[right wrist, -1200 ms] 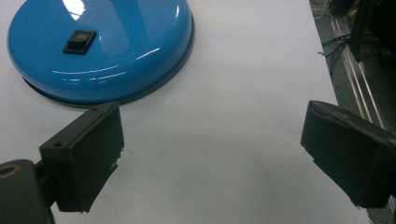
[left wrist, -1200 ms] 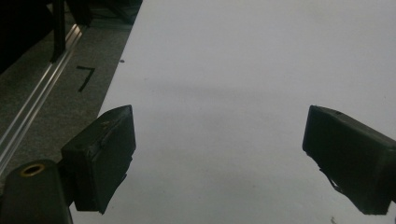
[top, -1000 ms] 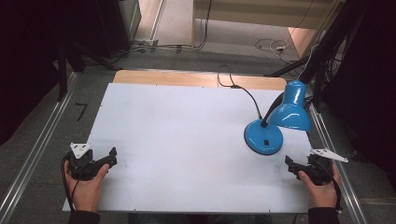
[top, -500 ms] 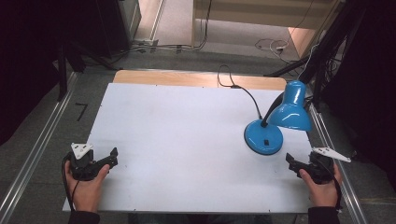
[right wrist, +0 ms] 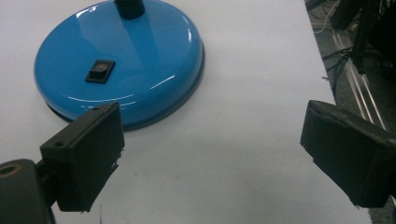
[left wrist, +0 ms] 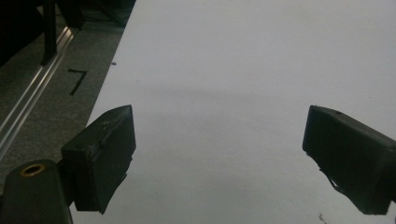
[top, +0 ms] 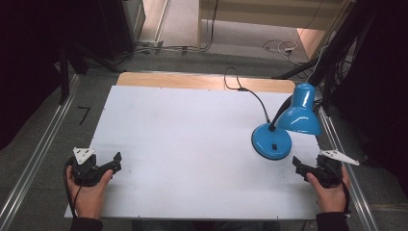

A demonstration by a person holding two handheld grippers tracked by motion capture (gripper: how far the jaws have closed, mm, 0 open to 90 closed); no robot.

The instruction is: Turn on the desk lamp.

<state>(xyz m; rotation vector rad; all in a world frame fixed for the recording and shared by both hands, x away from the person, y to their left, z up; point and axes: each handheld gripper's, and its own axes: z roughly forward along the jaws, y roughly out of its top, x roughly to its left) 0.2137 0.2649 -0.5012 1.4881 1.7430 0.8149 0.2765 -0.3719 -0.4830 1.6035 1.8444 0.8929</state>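
Note:
A blue desk lamp stands at the right of the white table [top: 192, 139], its round base [top: 272, 141] under a tilted blue shade [top: 299, 114]. My right gripper [top: 297, 167] is held just right of and nearer than the base, open and empty. In the right gripper view the base [right wrist: 121, 60] with its black rocker switch [right wrist: 99, 70] lies ahead and to the left of my open right gripper [right wrist: 212, 154]. My left gripper [top: 114, 163] rests at the table's near left corner, open. In the left gripper view my left gripper [left wrist: 219, 154] has bare tabletop between its jaws.
The lamp's black cord [top: 250, 94] runs from the base to the far table edge. A wooden strip [top: 202, 81] borders the far side. Metal rails [top: 38, 159] flank the table on the floor, and cables [top: 281, 46] lie on the floor beyond.

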